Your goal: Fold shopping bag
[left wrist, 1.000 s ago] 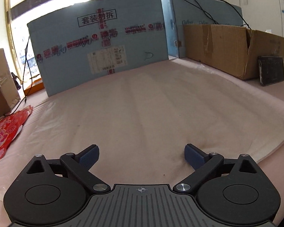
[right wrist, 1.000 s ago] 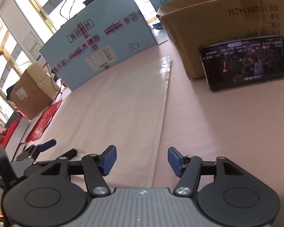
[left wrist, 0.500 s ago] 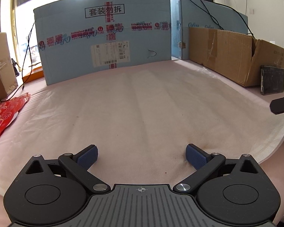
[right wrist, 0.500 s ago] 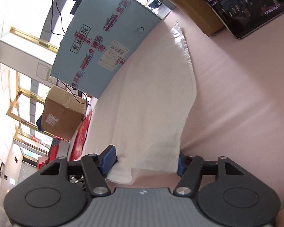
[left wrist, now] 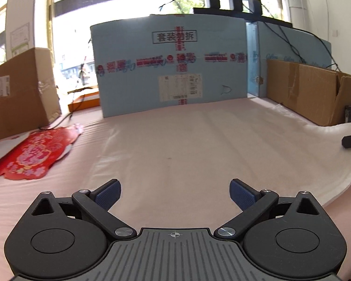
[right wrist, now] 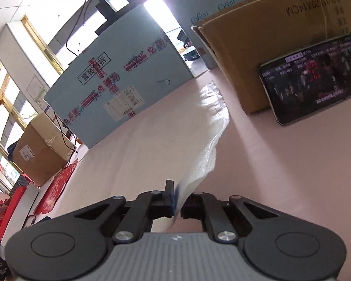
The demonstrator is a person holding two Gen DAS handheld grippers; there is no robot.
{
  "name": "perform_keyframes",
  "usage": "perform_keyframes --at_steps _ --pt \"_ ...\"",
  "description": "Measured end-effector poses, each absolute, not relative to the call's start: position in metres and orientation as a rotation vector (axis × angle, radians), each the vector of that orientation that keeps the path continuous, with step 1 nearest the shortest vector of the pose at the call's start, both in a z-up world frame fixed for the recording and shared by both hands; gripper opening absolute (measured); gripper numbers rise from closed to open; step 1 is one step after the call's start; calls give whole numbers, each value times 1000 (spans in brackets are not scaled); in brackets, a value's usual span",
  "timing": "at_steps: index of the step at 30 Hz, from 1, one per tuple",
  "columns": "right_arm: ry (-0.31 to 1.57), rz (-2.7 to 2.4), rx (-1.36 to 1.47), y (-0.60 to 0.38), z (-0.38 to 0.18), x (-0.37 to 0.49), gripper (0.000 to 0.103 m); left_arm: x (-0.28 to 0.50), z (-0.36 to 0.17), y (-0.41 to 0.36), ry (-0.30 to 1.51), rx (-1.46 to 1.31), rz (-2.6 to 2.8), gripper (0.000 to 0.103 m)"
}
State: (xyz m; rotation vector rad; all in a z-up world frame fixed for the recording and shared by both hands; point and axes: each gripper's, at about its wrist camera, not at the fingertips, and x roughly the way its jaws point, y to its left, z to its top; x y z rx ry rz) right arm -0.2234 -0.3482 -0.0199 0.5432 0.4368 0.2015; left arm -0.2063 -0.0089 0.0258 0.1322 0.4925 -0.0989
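Blue board (left wrist: 170,70); cardboard box (left wrist: 311,93); phone (right wrist: 311,77) leaning.

A wide desk (left wrist: 58,201) covered in pale pink cloth fills the lower half of both views. A white shopping bag (left wrist: 199,154) lies spread flat across its middle. At the left of the left wrist view, a red paper cutout (left wrist: 32,157) lies flat beside a brown cardboard box (left wrist: 18,93). A tall light blue box (left wrist: 173,70) stands at the far edge, centre frame. At right, an open brown carton (left wrist: 311,93) sits with a dark phone (right wrist: 313,77) leaning against its side.
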Motion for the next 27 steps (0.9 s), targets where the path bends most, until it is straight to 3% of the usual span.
perform_keyframes --at_steps 15,27 --pt "308 652 397 -201 48 -168 5 -203 6 55 540 82 112 101" --pt "514 708 206 -71 32 -119 5 -242 8 88 440 -64 66 100"
